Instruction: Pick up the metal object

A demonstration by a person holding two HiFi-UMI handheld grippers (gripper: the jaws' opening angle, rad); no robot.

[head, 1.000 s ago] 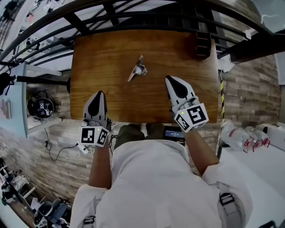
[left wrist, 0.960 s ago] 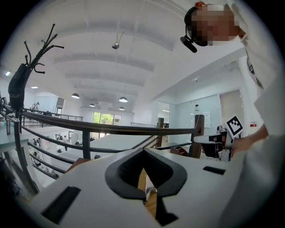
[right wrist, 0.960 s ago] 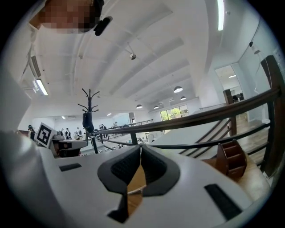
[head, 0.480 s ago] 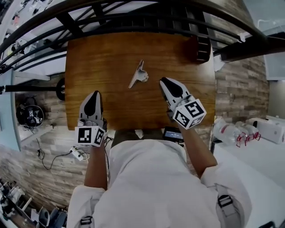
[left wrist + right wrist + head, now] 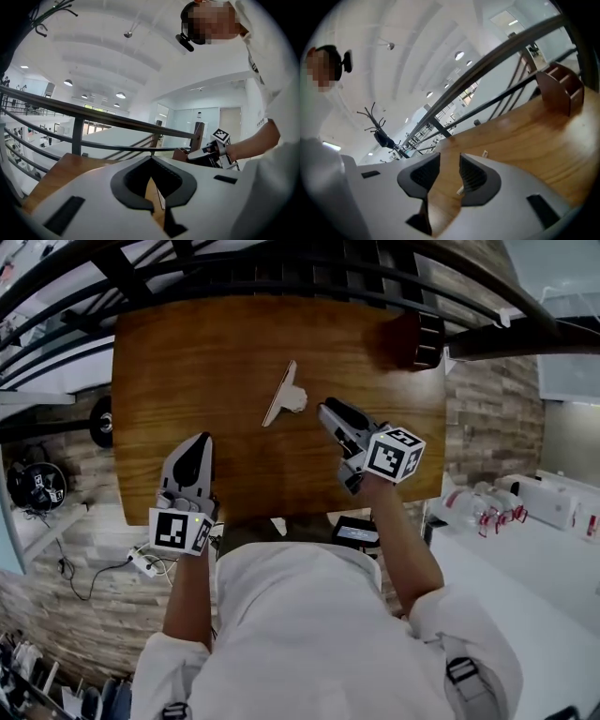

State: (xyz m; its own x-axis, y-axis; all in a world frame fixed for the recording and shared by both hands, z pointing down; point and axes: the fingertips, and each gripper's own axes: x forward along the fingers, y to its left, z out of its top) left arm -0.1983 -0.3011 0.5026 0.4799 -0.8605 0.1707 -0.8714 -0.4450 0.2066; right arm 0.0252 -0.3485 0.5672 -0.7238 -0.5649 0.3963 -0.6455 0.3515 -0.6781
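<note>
Brown wood fills the middle of the head view: a table [image 5: 187,352] with a dark railing [image 5: 281,268] along its far edge and a small wooden box [image 5: 419,338] at its far right corner. The left gripper [image 5: 202,439] hangs over the near edge, its jaws pressed together with nothing in them, well apart from the work. The right gripper [image 5: 324,408] sits further in, rolled onto its side. Its jaws have just been opening and now stand spread, with only bare tabletop between them. The metal object [image 5: 284,395] lies flat near the table's centre, a thin strip with a rounded lump on the side facing the right gripper. Its long axis runs mostly away from the person, leaning a little to the right at the far end. It lies just ahead of the right jaw tips and slightly to their left, close but not touching. The right hand is plainly the nearer one, and it would likely have to close across the strip's narrow width.
</note>
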